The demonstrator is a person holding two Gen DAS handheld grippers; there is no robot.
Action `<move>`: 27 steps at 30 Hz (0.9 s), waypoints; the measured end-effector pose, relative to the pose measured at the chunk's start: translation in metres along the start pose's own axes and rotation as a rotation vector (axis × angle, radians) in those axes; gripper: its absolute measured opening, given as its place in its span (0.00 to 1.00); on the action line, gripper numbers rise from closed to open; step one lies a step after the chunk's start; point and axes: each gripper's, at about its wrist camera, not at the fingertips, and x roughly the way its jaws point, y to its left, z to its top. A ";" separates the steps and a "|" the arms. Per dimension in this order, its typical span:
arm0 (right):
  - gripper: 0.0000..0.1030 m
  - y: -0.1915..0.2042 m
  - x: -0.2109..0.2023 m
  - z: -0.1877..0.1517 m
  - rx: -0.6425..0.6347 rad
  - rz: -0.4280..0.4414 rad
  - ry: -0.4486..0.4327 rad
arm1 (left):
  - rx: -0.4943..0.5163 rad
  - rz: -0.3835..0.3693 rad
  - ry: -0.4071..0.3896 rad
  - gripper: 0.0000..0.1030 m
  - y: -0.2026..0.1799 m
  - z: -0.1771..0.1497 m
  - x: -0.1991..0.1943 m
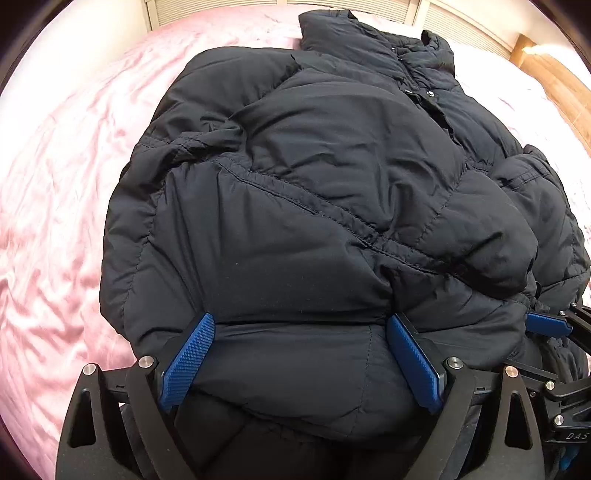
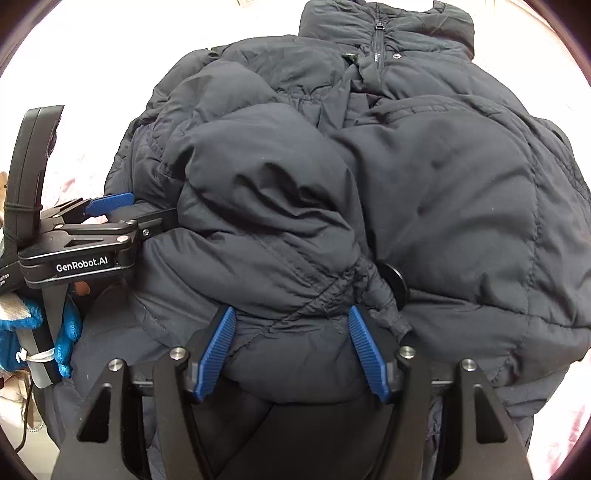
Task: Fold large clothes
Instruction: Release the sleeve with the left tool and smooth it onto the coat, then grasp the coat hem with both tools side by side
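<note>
A dark navy puffer jacket (image 1: 314, 192) lies on a pink bed, collar at the far end, sleeves folded in over its body. My left gripper (image 1: 301, 325) has its blue-padded fingers (image 1: 192, 354) spread around a thick bulge of the jacket's near hem. My right gripper (image 2: 291, 317) likewise has its fingers (image 2: 365, 354) around a bulge of the jacket (image 2: 406, 184) near a sleeve cuff. The padding fills both gaps. The left gripper also shows in the right wrist view (image 2: 122, 210), at the jacket's left edge. The right gripper shows at the left wrist view's right edge (image 1: 546, 325).
The pink sheet (image 1: 66, 192) stretches to the left and far side. A wooden floor (image 1: 561, 85) and white slatted panels (image 1: 258, 9) lie beyond the bed. A hand in a blue glove (image 2: 66, 332) holds the left gripper.
</note>
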 end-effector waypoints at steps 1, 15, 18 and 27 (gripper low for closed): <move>0.61 0.001 0.000 0.005 0.002 0.003 0.012 | 0.001 -0.001 0.010 0.91 0.000 0.002 0.000; 0.61 -0.105 -0.110 0.069 0.109 0.038 -0.187 | 0.016 -0.095 -0.183 0.91 0.017 0.089 -0.074; 0.61 -0.148 -0.117 0.107 0.169 -0.007 -0.244 | -0.051 -0.149 -0.205 0.91 0.032 0.141 -0.063; 0.61 -0.246 -0.091 0.239 0.294 -0.040 -0.358 | -0.145 -0.250 -0.208 0.91 0.042 0.297 0.009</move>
